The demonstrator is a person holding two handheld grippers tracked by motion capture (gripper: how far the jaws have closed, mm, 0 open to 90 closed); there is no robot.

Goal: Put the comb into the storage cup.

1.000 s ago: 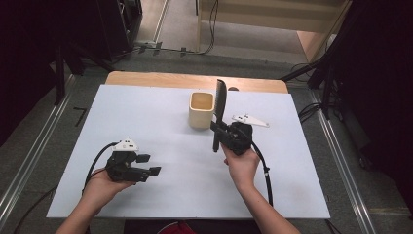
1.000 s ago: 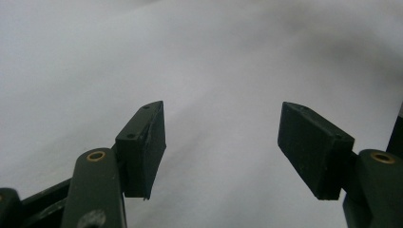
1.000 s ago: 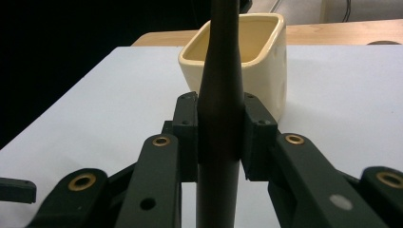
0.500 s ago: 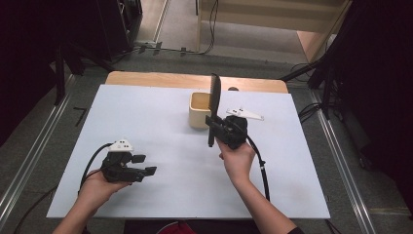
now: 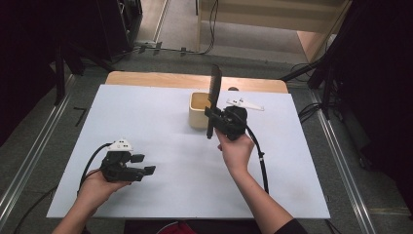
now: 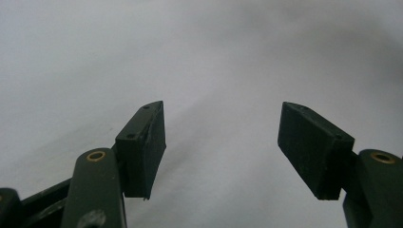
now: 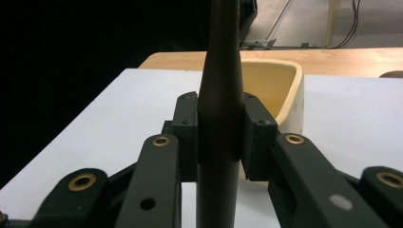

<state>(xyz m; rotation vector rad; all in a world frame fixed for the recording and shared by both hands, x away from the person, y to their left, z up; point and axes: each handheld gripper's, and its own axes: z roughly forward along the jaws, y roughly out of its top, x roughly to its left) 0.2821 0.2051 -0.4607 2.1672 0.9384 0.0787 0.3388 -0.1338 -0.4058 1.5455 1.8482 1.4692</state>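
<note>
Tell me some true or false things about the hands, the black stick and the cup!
1. The right gripper is clamped on a black stick. True.
2. The stick lies flat on the table. False: it stands upright, held above the white sheet.
3. The left gripper holds a spoon. False: its jaws are open with nothing between them.
4. The cream cup stands upright next to the stick. True.

A matt black plastic spatula [image 5: 213, 100], a glossy cream container [image 5: 198, 110], a smooth white sheet [image 5: 146, 122] over wood.
</note>
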